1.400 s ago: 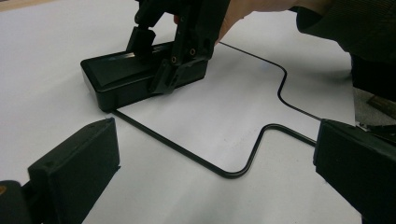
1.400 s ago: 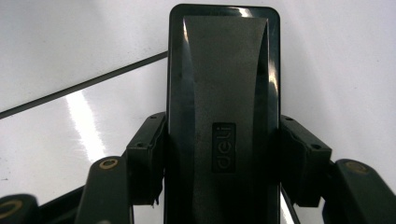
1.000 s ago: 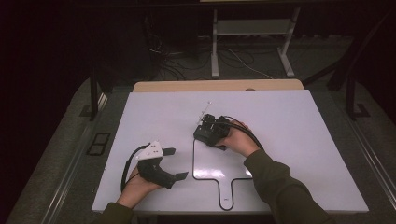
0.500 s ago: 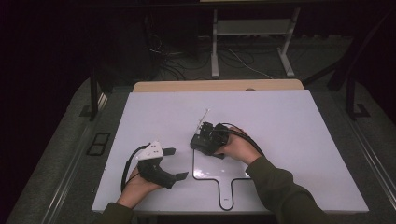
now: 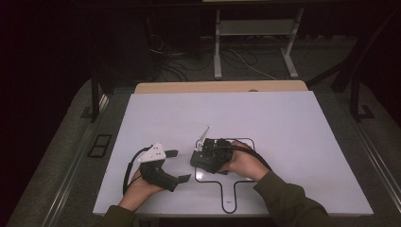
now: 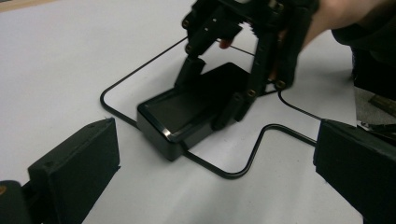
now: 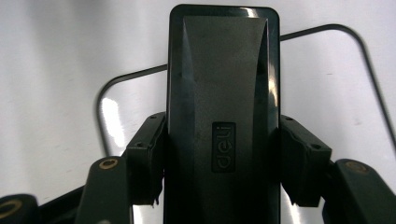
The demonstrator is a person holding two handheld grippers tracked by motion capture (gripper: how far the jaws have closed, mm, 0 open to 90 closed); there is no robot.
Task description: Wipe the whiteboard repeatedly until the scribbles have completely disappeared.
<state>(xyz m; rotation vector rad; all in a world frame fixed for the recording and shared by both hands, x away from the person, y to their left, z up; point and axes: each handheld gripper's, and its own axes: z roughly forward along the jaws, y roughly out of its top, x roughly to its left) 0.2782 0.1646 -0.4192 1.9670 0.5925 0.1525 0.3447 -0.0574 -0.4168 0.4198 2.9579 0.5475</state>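
A flat black box [image 7: 223,93] with a "deli" mark is held across its width between the jaws of my right gripper [image 7: 223,154], which is shut on it. In the high view the right gripper [image 5: 202,160] holds the black box [image 5: 201,163] low over the left edge of a black paddle-shaped outline [image 5: 227,187] drawn on the white table [image 5: 283,132]. In the left gripper view the black box [image 6: 182,112] lies across the outline [image 6: 243,172], its near end on the table. My left gripper [image 5: 178,165] rests to its left, open and holding nothing, its jaws wide apart in the left gripper view [image 6: 215,186].
A wooden strip [image 5: 222,87] runs along the table's far edge. Beyond it are a stand's metal legs [image 5: 217,52] and cables on a dark floor. Grey carpet [image 5: 61,156] borders the table on both sides.
My right gripper has brought the black box nearer to the person, a little to the left and down to the table. The left gripper has stayed put.
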